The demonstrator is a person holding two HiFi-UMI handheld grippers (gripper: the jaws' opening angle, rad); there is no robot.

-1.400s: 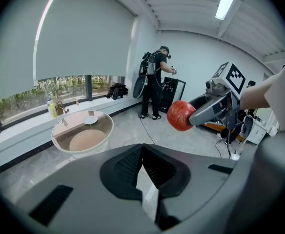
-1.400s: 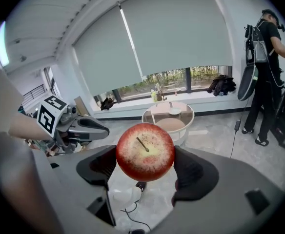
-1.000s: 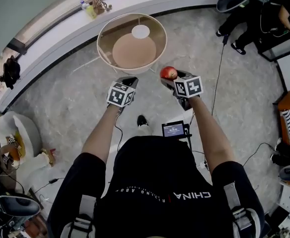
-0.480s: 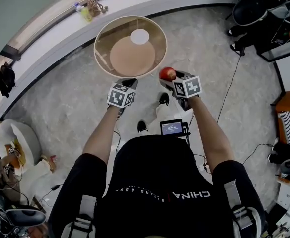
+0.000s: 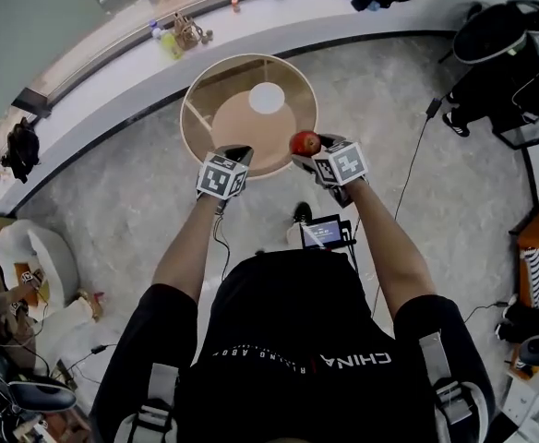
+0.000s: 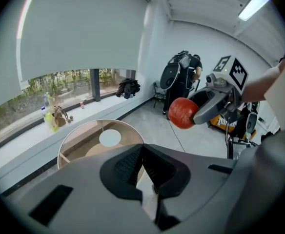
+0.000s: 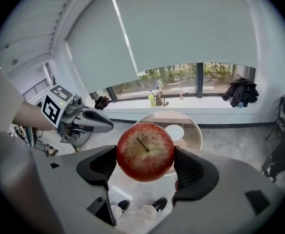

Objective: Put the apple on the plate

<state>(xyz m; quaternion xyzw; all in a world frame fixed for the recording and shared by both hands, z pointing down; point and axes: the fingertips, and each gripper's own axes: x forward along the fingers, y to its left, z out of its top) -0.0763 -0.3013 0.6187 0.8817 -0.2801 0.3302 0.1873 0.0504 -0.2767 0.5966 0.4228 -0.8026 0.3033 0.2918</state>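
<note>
Apple: red, speckled, stem end facing the camera in the right gripper view. It is clamped between the two jaws of the right gripper, one dark pad pressing each side, the jaws spread just to the fruit's width. The apple is off every surface, held in the air.

Left gripper: jaws brought together, pads meeting along a seam, nothing between them. It is held level beside the right gripper, apart from it, and touches nothing.

Plate: small, white, round, bare. It lies on the far half of the round table, which has a pale rim and a tan disc lower inside it.

Position of apple against plate: in the head view the apple appears at the near right rim of the table, well short of the plate and not in contact with it. Its height above the tabletop cannot be judged. The right gripper view shows the table and plate beyond the apple, with grey floor and the person's shoes underneath.

Surroundings: a curved white sill runs behind the table, carrying a yellow-green bottle. A small lit screen sits at the person's waist.
</note>
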